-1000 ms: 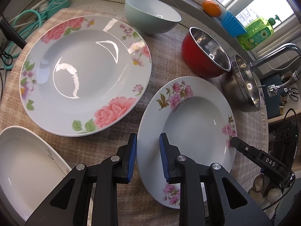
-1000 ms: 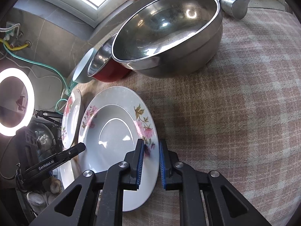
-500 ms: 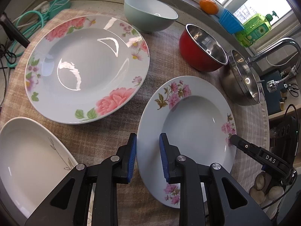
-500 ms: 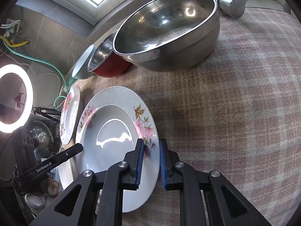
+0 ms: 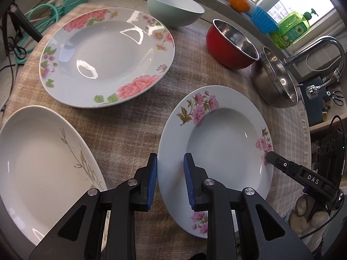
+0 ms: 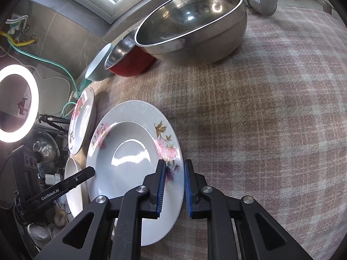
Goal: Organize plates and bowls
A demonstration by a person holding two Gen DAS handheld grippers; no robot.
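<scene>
— Porcelain, mostly. What sits between the two grippers?

— One small floral plate [image 5: 219, 134], white with pink blossoms on its rim, lying on the checked cloth [image 5: 130, 121]. Each gripper has one edge of it.

— How does the left gripper [image 5: 170, 181] stand?

— Its blue pads straddle the plate's near-left rim, one outside the edge and one over the well. The jaws are only narrowly apart, yet a gap shows on both sides of the rim, so I cannot tell whether they actually press it.

— And the right gripper [image 6: 174, 186]?

— Nearly pressed together, pinching the opposite rim of the same plate [image 6: 130, 160] right at a pink flower (one pad above the rim, one at its outer edge).

— Where are the other dishes?

— A large rose plate [image 5: 108, 58] lies beyond the small one, apart from it. An oval white dish [image 5: 41, 158] with a stalk pattern lies at the near left. Along the far side stand a pale green bowl [image 5: 175, 10], a red bowl [image 5: 229, 45] with a steel inside, and a big steel bowl [image 5: 275, 80] beside the faucet [image 5: 316, 45].

— Are the bowls touching?

— From the right wrist the red bowl [image 6: 128, 60] overlaps the steel bowl [image 6: 193, 26]; whether they truly touch I cannot tell.
</scene>
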